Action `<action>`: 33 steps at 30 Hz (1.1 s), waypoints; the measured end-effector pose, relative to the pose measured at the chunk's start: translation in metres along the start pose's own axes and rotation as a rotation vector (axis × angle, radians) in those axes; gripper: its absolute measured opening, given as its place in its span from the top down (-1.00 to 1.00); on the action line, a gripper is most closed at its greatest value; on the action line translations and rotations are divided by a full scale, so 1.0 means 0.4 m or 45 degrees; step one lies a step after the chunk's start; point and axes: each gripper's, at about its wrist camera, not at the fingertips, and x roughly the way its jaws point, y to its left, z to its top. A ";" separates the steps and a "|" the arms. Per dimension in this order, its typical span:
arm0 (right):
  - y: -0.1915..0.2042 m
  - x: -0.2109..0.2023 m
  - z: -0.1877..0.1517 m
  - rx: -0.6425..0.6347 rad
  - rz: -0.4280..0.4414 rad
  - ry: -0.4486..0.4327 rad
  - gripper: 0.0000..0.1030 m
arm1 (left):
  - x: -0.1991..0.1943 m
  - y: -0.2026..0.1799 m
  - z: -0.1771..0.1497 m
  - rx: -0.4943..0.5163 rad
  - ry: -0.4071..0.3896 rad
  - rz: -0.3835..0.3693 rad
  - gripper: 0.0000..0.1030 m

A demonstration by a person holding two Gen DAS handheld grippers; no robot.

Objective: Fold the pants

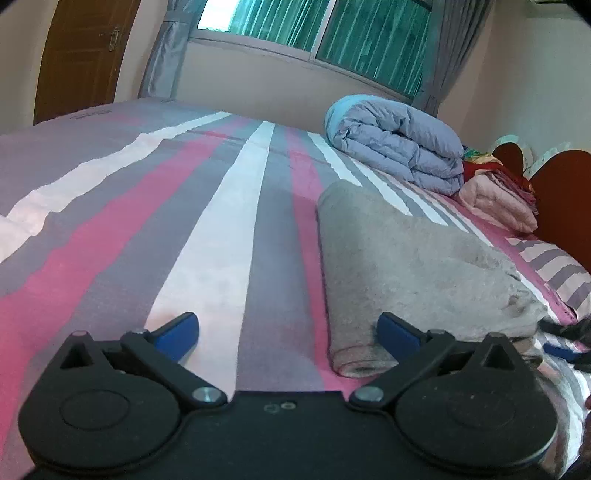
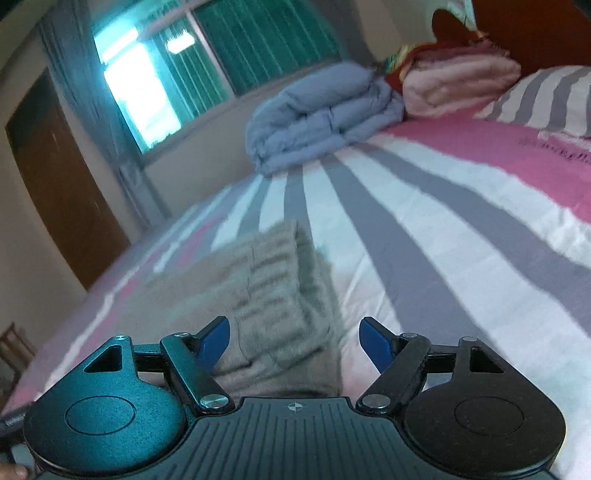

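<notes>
Grey pants (image 1: 413,273) lie folded into a thick, narrow bundle on a bed (image 1: 207,221) covered in a sheet of pink, grey and white stripes. In the left wrist view the bundle runs away from the camera on the right half of the sheet, its rolled near end resting just ahead of the right-hand blue finger, and the left tongs (image 1: 288,330) are spread wide with nothing between the blue pads, which hang low over the stripes beside the bundle. The right tongs (image 2: 294,341) are likewise wide open and empty, hovering close above the near end of the same pants (image 2: 273,302), whose stacked layers show as blurred ridges between and beyond the fingers; whether the pads touch the cloth cannot be told. Part of the right tongs also shows at the far right edge of the left wrist view, just past the bundle. Farther up the bed sits a folded lavender-blue quilt (image 1: 399,147), with a pale pink folded blanket (image 1: 498,206) beside it against the dark red-brown headboard (image 1: 565,199), and a striped pillow (image 2: 546,99) near them. Behind are a window (image 1: 332,33) with green-tinted glass, grey curtains and a brown wooden door (image 1: 81,55).
</notes>
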 end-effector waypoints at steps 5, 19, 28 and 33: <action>0.004 0.053 -0.021 -0.018 -0.049 0.133 -0.66 | -0.011 0.000 0.000 -0.005 -0.013 0.002 -0.87; -0.072 0.027 0.073 0.160 0.137 0.043 -0.66 | 0.166 -0.006 0.144 0.028 0.181 -0.324 -0.74; -0.093 0.083 0.107 0.146 0.084 0.114 -0.65 | 0.230 -0.039 0.167 0.158 0.195 -0.269 -0.80; -0.058 0.149 0.103 -0.004 0.004 0.198 -0.66 | 0.291 -0.033 0.170 0.129 0.266 -0.210 -0.87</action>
